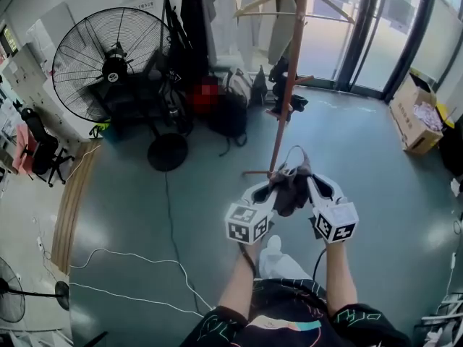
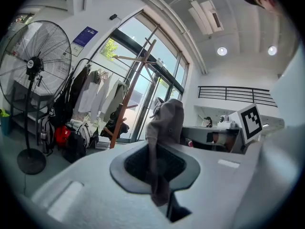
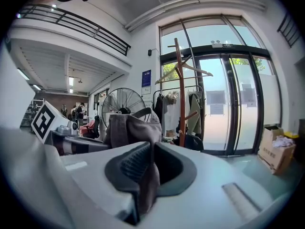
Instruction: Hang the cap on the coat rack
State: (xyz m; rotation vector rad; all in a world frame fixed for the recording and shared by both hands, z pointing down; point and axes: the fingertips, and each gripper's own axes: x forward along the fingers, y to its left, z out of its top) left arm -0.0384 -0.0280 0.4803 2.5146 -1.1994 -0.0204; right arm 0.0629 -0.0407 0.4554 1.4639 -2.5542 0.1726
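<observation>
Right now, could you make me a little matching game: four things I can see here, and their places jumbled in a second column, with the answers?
Things:
1. cap
2. coat rack
3. big fan
4. cardboard box

Places:
A. on the floor at the far right
B. clamped by the left gripper and the right gripper
C. standing at the far left
D. upright straight ahead, near the glass doors

Pairs: 1-B, 2-D, 3-C, 4-A

The cap [image 1: 291, 192] hanging between the left gripper [image 1: 277, 185] and the right gripper [image 1: 309, 181], coat rack [image 1: 291, 85] standing just beyond them, fan [image 1: 108, 63] standing far left, cardboard box [image 1: 414, 121] sitting at the floor's right edge.
</observation>
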